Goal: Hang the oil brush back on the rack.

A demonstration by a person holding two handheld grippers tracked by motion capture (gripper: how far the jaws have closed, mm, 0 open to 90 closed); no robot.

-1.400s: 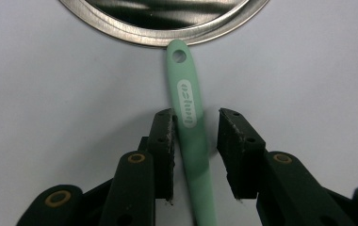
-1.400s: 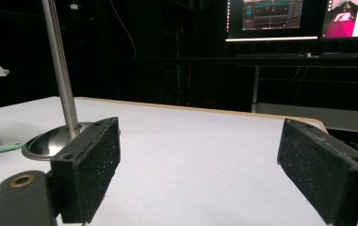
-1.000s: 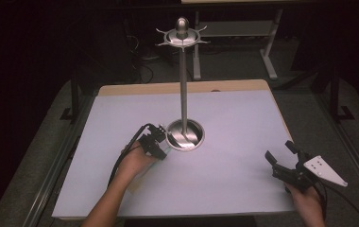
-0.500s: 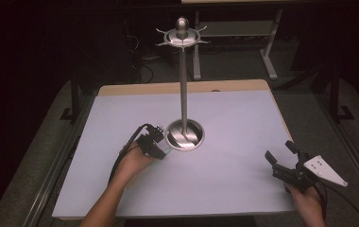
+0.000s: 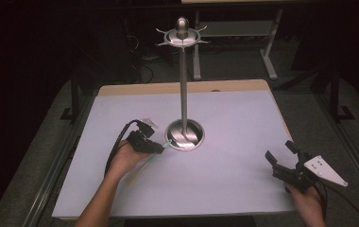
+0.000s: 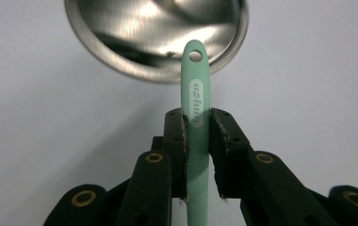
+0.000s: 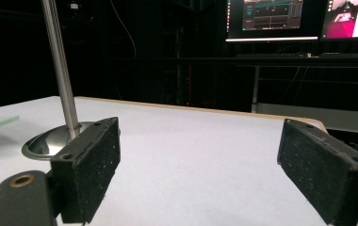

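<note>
A steel stand rises from a round base (image 5: 184, 135) on a thin pole (image 5: 183, 85) to a hooked crown (image 5: 182, 34) at mid-table. Just left of the base, my left gripper (image 5: 158, 147) is shut on a mint-green utensil handle (image 6: 196, 108). The handle's holed end points at the base rim (image 6: 120, 61); the same handle (image 5: 164, 145) is small in the high view. My right gripper (image 5: 280, 154) stands open at the table's right front, nothing between its pads (image 7: 92, 160). The pole (image 7: 60, 66) and the base (image 7: 50, 141) show to its left.
A white mat (image 5: 234, 118) covers the table, with a wooden strip (image 5: 182, 87) along the far edge. Metal table rails (image 5: 59, 156) run down both sides. Monitors (image 7: 271, 19) glow on a desk beyond the far edge.
The left gripper and its handle have edged slightly toward the stand's base. The right gripper has not moved.
</note>
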